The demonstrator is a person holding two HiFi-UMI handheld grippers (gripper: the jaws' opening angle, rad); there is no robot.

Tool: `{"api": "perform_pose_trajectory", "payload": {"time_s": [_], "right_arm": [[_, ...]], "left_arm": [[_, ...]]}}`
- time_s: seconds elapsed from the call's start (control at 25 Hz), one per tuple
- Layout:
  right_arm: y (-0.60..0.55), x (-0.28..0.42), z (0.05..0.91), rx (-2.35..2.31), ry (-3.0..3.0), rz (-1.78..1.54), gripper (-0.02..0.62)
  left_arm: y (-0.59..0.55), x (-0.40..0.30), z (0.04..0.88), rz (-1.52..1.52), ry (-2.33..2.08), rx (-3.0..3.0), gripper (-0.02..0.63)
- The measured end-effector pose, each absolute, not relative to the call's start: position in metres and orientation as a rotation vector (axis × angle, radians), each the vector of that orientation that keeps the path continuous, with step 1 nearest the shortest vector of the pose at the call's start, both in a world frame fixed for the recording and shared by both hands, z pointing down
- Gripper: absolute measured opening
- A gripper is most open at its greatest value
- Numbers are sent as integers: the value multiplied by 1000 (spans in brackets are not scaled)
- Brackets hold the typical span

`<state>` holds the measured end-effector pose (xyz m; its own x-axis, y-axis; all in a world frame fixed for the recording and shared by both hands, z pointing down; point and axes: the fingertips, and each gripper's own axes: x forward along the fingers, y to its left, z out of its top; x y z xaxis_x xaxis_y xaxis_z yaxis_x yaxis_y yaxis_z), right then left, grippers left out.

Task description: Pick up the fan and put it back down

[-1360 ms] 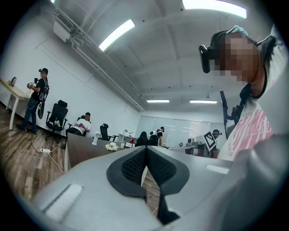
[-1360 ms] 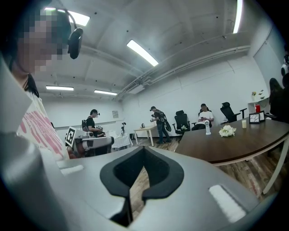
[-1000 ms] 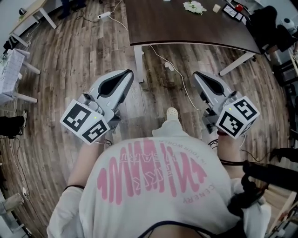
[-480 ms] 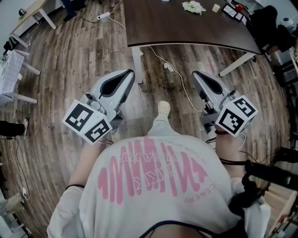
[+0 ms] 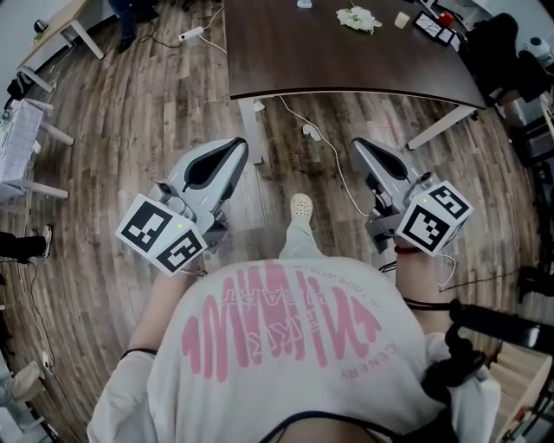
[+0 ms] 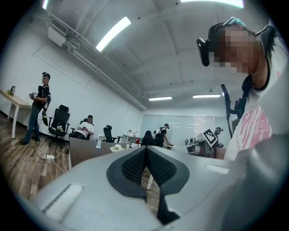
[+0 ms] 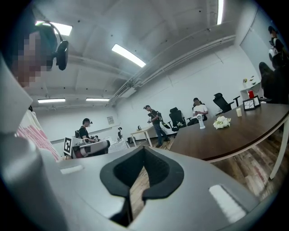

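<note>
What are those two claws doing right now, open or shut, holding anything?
Left gripper: closed, holding nothing.
Right gripper: closed, holding nothing.

Table (image 5: pixel 346 60) ahead, both grippers short of its near edge

The left gripper (image 5: pixel 235 149) and right gripper (image 5: pixel 357 145) hang side by side over the floor (image 5: pixel 130 130), with a shoe (image 5: pixel 300 206) between and behind them. On the table's far part stands the fan (image 7: pixel 201 121), the flowers (image 5: pixel 356 15) just right of it. A power strip (image 5: pixel 192 31) lies on the floor left of the table.
</note>
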<state>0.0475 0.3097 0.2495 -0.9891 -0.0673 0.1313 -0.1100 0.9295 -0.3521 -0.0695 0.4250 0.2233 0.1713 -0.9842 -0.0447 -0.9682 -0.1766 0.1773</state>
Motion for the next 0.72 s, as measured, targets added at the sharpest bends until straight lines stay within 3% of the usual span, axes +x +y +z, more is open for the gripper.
{"api": "perform_pose_trajectory", "payload": {"time_s": [0.72], "right_arm": [[160, -56, 247, 3, -2963, 475, 6]], "left_arm": [[309, -151, 223, -269, -2051, 2171, 17]]}}
